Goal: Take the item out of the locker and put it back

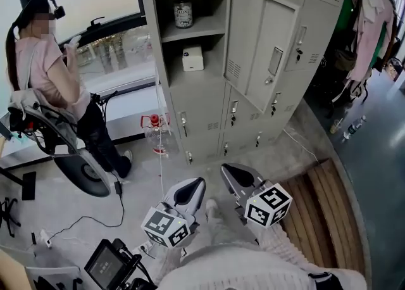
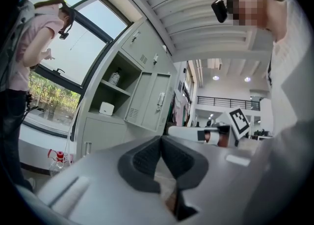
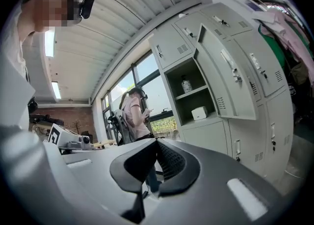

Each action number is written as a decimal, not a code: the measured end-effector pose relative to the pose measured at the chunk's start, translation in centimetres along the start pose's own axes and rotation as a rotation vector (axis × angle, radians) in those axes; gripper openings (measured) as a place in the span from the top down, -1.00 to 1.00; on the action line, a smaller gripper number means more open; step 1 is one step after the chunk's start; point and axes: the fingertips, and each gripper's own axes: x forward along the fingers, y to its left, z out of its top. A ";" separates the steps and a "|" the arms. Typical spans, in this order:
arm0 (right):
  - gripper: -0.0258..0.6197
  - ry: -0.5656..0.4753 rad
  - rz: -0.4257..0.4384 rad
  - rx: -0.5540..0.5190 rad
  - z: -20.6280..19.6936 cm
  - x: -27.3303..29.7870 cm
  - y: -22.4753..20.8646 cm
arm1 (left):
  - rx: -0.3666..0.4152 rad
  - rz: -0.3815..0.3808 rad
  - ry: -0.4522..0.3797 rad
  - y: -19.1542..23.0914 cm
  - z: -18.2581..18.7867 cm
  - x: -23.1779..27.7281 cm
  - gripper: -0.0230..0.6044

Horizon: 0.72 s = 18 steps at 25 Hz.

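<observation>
The grey locker [image 1: 190,92] stands ahead with one door [image 1: 262,48] swung open. Its upper shelf holds a jar [image 1: 183,14] and the lower shelf a small white box [image 1: 193,58]. Both items also show in the left gripper view, the jar [image 2: 115,77] above the white box [image 2: 106,108], and in the right gripper view as jar [image 3: 186,85] and box [image 3: 199,113]. My left gripper [image 1: 199,183] and right gripper [image 1: 228,170] are held level, well short of the locker. Both are shut with nothing between the pads [image 2: 147,157] [image 3: 169,162].
A person in a pink top [image 1: 47,67] stands at the left by a chair [image 1: 69,149]. A clear bottle with a red cap [image 1: 155,133] sits at the locker's foot. A wooden platform [image 1: 323,206] lies at the right, clothes [image 1: 373,16] hang beyond it, and cables [image 1: 95,216] cross the floor.
</observation>
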 end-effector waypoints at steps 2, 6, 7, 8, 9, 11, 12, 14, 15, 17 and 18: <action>0.93 0.006 0.013 -0.020 1.3 2.6 -2.0 | 0.004 0.013 -0.017 2.5 1.3 2.6 0.91; 0.93 0.008 0.031 -0.047 3.9 7.5 -6.1 | 0.006 0.035 -0.038 7.3 3.9 7.6 0.91; 0.93 0.007 0.034 -0.050 4.5 8.6 -7.2 | 0.013 0.039 -0.044 8.3 4.5 8.8 0.91; 0.93 0.007 0.036 -0.051 5.0 9.8 -8.3 | 0.020 0.045 -0.051 9.2 5.2 10.0 0.91; 0.93 0.007 0.040 -0.050 5.5 10.9 -9.3 | 0.026 0.050 -0.057 10.2 5.8 11.1 0.91; 0.93 0.003 0.060 -0.035 6.4 13.0 -10.9 | 0.033 0.060 -0.068 11.9 6.7 13.0 0.91; 0.93 0.003 0.075 -0.022 6.8 13.9 -11.6 | 0.031 0.067 -0.071 12.7 7.0 13.7 0.91; 0.93 0.004 0.097 0.002 7.4 15.6 -12.8 | 0.015 0.082 -0.080 14.2 7.5 14.9 0.91; 0.93 0.005 0.101 0.008 7.6 16.4 -13.3 | 0.006 0.089 -0.082 14.8 7.7 15.3 0.91; 0.93 0.008 0.099 0.009 7.9 17.6 -14.2 | -0.005 0.100 -0.079 15.6 7.8 15.8 0.91; 0.93 0.009 0.095 0.005 8.0 18.0 -14.5 | -0.007 0.105 -0.076 16.0 7.8 16.0 0.91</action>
